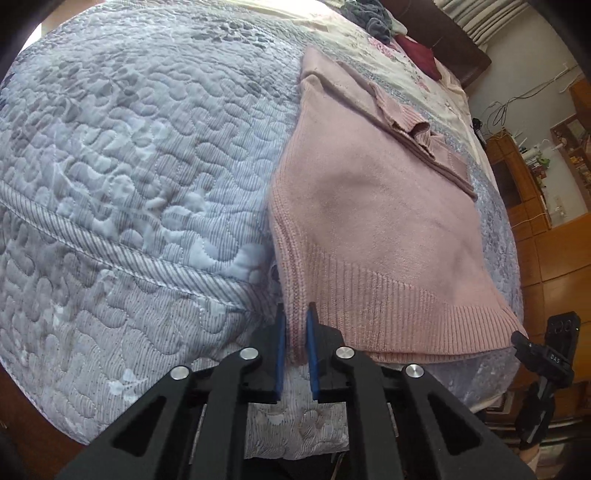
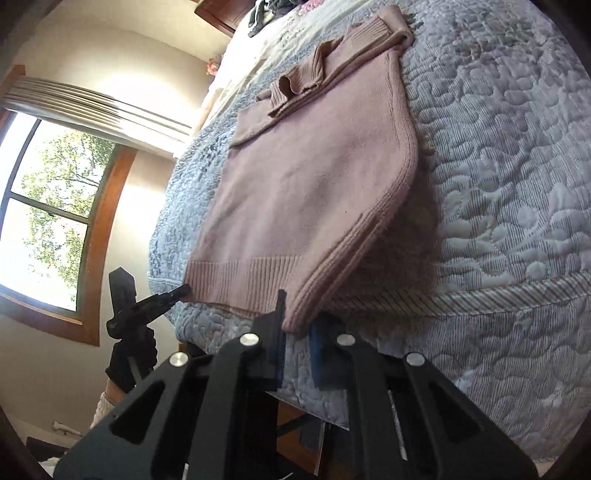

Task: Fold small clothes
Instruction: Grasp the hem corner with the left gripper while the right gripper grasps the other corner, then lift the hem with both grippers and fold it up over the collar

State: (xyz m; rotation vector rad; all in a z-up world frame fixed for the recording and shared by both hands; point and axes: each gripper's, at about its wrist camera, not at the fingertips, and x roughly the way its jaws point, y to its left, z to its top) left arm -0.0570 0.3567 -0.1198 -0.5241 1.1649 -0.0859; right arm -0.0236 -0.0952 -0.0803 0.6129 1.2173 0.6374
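A pink knit sweater [image 1: 376, 206] [image 2: 314, 177] lies flat on the bed, its sleeves [image 1: 406, 122] [image 2: 306, 81] folded across the chest. My left gripper [image 1: 295, 314] is shut on the left corner of the ribbed hem, with fabric pinched between the blue pads. Over at the hem's other corner, my right gripper [image 2: 297, 314] is shut on the knit, and that side edge is lifted off the quilt with a shadow under it. Each gripper also shows in the other's view: the right gripper [image 1: 524, 341] and the left gripper [image 2: 181, 291] both touch the hem.
A blue-grey quilted bedspread [image 1: 129, 147] [image 2: 498, 166] covers the bed, with its edge just below the hem. Heaped clothes [image 1: 373, 14] and a dark red item [image 1: 421, 55] lie near the headboard [image 1: 465, 48]. Wooden cabinets [image 1: 517, 177] and a window [image 2: 48, 206] flank the bed.
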